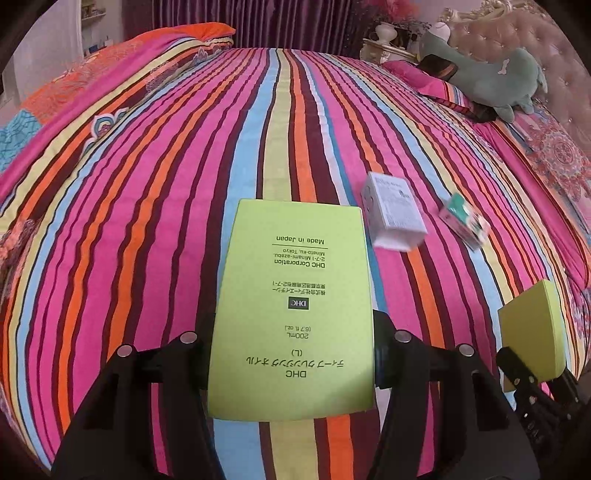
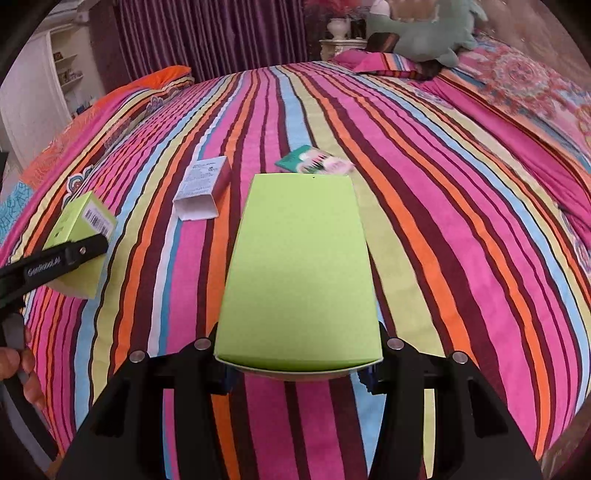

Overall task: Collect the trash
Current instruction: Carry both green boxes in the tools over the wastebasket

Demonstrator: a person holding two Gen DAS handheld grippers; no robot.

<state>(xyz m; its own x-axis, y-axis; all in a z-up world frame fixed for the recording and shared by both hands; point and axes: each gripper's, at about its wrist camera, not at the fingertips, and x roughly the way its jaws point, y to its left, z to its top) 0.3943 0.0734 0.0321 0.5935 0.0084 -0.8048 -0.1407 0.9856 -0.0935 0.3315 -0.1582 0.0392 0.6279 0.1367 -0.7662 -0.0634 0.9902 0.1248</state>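
Observation:
Over the striped bedspread point(image 1: 147, 206), my left gripper point(image 1: 293, 332) is shut on a lime-green DHC box point(image 1: 291, 288) with printed text, lifted off the cover. My right gripper point(image 2: 299, 354) is shut on a plain lime-green box point(image 2: 299, 266), also held above the bed. Each view catches the other gripper at its edge: the right gripper point(image 1: 532, 369) with its box point(image 1: 532, 325), and the left gripper point(image 2: 79, 254) with its barcoded box point(image 2: 81, 221). A white carton point(image 1: 397, 218) point(image 2: 201, 188) and a small teal-and-white packet point(image 1: 465, 221) point(image 2: 314, 162) lie on the bedspread ahead.
A green plush toy point(image 1: 491, 77) lies on a striped pillow point(image 1: 443, 92) by the tufted headboard point(image 1: 535, 44). An orange pillow point(image 1: 210, 31) sits at the far left. Purple curtains point(image 2: 207, 33) and a vase point(image 2: 338, 27) stand behind. A hand point(image 2: 22, 369) shows at the lower left.

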